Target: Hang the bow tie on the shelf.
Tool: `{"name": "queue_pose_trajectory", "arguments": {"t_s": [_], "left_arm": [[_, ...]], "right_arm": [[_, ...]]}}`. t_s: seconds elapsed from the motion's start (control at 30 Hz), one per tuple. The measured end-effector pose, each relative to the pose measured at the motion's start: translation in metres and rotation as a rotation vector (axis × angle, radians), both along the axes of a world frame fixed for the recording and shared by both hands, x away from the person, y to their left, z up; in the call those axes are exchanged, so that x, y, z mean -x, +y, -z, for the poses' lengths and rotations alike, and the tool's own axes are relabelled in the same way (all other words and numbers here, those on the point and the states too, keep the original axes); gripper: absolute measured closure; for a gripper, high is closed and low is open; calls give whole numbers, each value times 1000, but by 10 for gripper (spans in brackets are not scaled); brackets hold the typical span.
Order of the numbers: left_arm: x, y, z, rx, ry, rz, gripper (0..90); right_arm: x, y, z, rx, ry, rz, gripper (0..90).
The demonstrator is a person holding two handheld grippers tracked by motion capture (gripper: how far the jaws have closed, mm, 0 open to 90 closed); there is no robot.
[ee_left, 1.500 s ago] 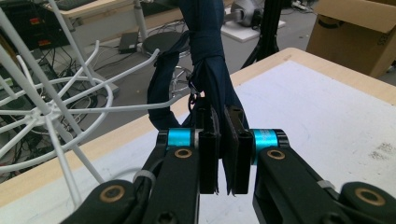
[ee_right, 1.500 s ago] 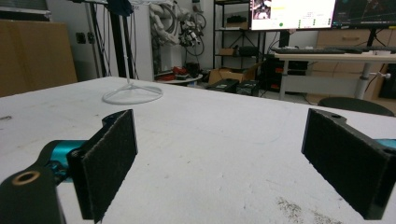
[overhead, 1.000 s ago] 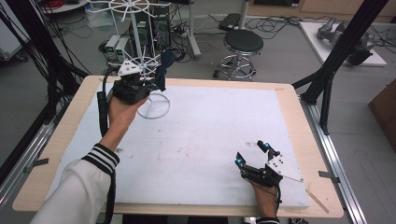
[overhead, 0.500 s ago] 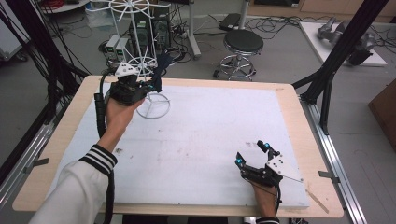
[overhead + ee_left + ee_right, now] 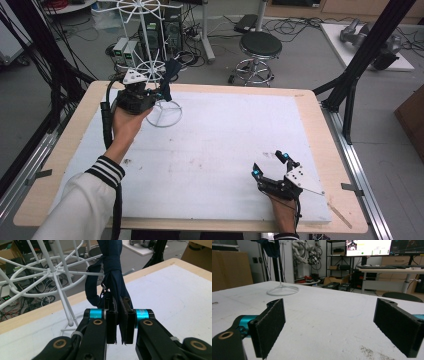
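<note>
High view first: the left gripper (image 5: 165, 89) was up at the far left corner of the desk (image 5: 70, 150), beside a white wire rack (image 5: 150, 65), holding a dark blue cloth strap (image 5: 172, 70). The right gripper (image 5: 272, 167) rested near the front edge, well apart.

Left gripper view gave what the overhead could not: the jaws were pressed together on the strap (image 5: 113, 277), which ran up past the rack's spokes (image 5: 50, 271). I judged the hanging step was underway; next the strap would need lifting over a spoke before letting go.

Right gripper view showed its jaws spread wide with nothing between, low over the desk (image 5: 324, 315), the rack's ring base (image 5: 282, 290) far off.
</note>
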State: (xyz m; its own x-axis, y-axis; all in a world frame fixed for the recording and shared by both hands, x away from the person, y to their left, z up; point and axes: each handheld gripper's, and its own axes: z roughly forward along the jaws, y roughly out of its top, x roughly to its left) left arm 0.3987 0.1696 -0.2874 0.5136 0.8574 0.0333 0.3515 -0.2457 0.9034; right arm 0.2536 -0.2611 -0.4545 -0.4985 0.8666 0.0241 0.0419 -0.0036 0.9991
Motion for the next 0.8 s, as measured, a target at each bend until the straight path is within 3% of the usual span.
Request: {"name": "queue_pose_trajectory", "arguments": {"t_s": [0.1,0.17,0.3,0.47,0.8], "left_arm": [[0,0,3,3,-2,-8,827],[-1,1,5,3,5,-7,764],[-3,2,9,27,-3,2,490],[3,6,16,58,-58,23,231],[43,27,24,124,-175,120,200]], "right_arm": [[0,0,0,-2,0,0,95],[0,0,0,-2,-8,-1,95],[2,0,1,-10,-11,-2,95],[1,-1,0,-7,-18,-2,95],[1,0,0,-4,-9,-3,95]]}}
